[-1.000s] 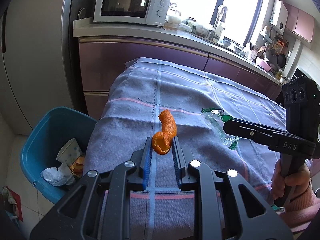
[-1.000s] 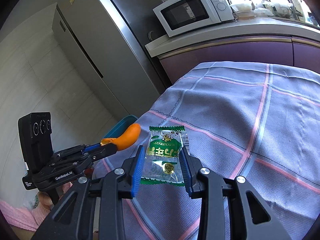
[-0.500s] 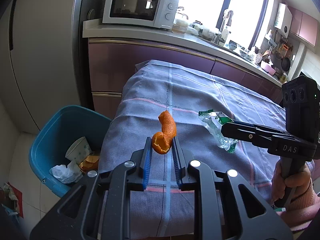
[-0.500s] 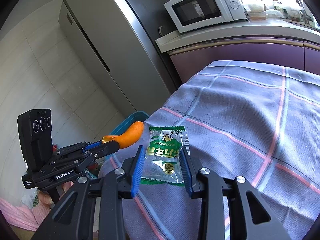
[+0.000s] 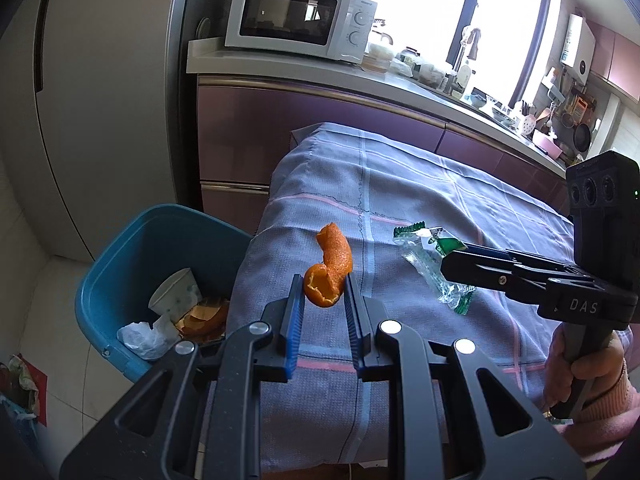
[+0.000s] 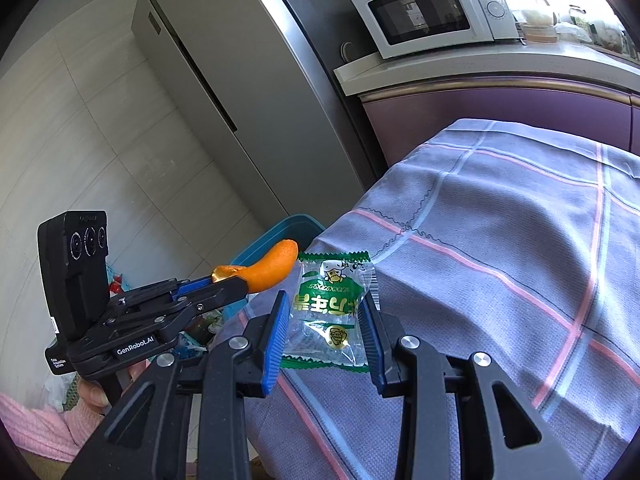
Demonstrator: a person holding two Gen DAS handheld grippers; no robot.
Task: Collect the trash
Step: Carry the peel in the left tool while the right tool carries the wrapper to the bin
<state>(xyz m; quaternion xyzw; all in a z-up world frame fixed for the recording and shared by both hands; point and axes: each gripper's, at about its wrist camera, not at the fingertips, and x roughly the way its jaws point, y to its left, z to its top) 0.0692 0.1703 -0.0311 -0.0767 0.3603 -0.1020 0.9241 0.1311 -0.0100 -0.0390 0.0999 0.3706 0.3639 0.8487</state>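
Observation:
My left gripper is shut on a curled orange peel, held above the left end of the cloth-covered table. In the right wrist view the same peel sticks out of that left gripper. My right gripper is shut on a clear and green snack wrapper, also above the table near its left edge. The left wrist view shows this wrapper pinched in the right gripper. A blue trash bin stands on the floor just left of the table.
The bin holds a paper cup, a white bag and brown scraps. Behind the table runs a purple cabinet with a white microwave on its counter. A tall grey fridge stands beside it. A hand in a pink sleeve holds the right tool.
Both grippers have moved left toward the bin end of the table, still holding the peel and the wrapper. More of the bin shows in the left wrist view.

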